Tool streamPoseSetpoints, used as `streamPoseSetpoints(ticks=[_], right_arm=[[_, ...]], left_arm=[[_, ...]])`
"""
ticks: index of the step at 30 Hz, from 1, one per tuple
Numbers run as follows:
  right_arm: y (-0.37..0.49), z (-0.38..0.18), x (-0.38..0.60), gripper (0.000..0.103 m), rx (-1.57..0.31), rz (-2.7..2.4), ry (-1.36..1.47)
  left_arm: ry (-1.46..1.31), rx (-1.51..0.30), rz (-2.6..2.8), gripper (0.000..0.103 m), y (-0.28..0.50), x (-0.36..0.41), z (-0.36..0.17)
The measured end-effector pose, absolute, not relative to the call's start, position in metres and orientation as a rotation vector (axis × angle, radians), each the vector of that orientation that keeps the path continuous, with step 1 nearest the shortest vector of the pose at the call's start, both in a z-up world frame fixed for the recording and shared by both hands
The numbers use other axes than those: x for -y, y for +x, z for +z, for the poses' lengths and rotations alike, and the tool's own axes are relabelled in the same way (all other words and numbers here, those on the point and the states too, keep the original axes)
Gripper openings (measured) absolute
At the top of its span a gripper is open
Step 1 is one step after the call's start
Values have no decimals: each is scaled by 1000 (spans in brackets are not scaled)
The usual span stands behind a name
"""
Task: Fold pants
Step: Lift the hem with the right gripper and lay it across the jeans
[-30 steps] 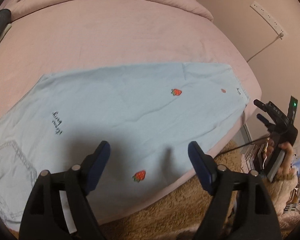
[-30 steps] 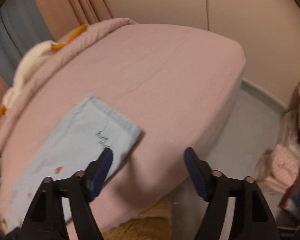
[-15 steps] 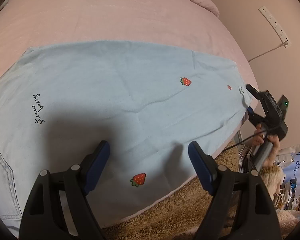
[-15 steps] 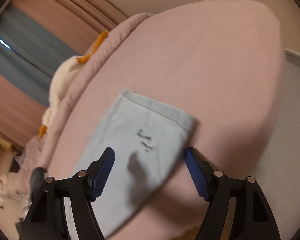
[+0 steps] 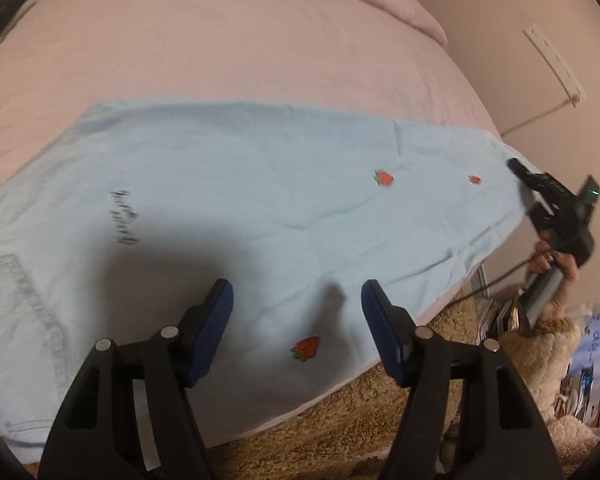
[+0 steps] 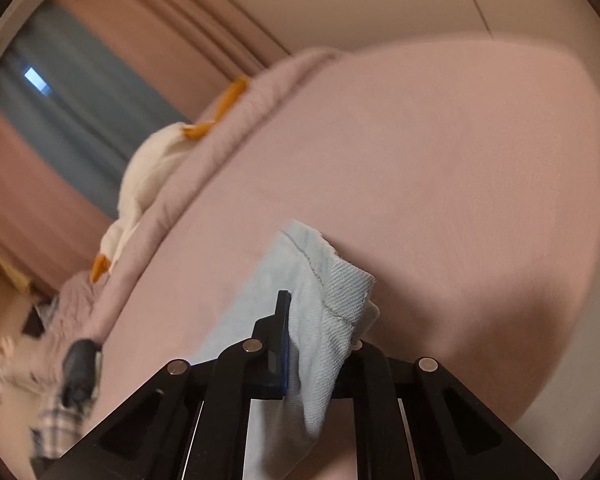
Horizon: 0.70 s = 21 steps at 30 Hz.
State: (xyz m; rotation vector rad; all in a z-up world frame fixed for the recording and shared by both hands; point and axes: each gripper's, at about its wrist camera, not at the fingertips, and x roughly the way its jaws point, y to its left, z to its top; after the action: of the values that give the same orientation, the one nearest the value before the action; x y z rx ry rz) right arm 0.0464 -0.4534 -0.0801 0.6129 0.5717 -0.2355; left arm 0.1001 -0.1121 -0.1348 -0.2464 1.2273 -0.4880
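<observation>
Light blue denim pants (image 5: 260,200) with small strawberry patches lie flat along the near edge of a pink bed (image 5: 220,40). My left gripper (image 5: 296,304) is open and empty, hovering just above the pants near a strawberry patch (image 5: 306,348). My right gripper (image 6: 320,332) is shut on the hem end of the pants (image 6: 332,280), the cloth bunched between its fingers and lifted a little. In the left wrist view the right gripper (image 5: 520,184) shows at the far right end of the pants.
A tan shaggy rug (image 5: 340,432) lies below the bed edge. A white and orange plush toy (image 6: 148,168) and a pink duvet sit at the bed's head. A power strip (image 5: 552,60) hangs on the wall. Books and clutter (image 5: 580,380) stand at the right.
My right gripper moved onto the hem end of the pants and closed on it. My left gripper stayed open over the pants, shifting only slightly.
</observation>
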Motion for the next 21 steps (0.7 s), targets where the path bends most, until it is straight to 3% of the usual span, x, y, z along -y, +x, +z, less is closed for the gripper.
streamPoseSetpoints(ticks=[10, 21], right_arm=[[62, 6, 356, 11, -482, -16, 311], [86, -10, 247, 11, -598, 220, 92]], left_arm=[[-313, -1173, -412, 66, 91, 62, -118], [-329, -1148, -338, 67, 84, 37, -107]])
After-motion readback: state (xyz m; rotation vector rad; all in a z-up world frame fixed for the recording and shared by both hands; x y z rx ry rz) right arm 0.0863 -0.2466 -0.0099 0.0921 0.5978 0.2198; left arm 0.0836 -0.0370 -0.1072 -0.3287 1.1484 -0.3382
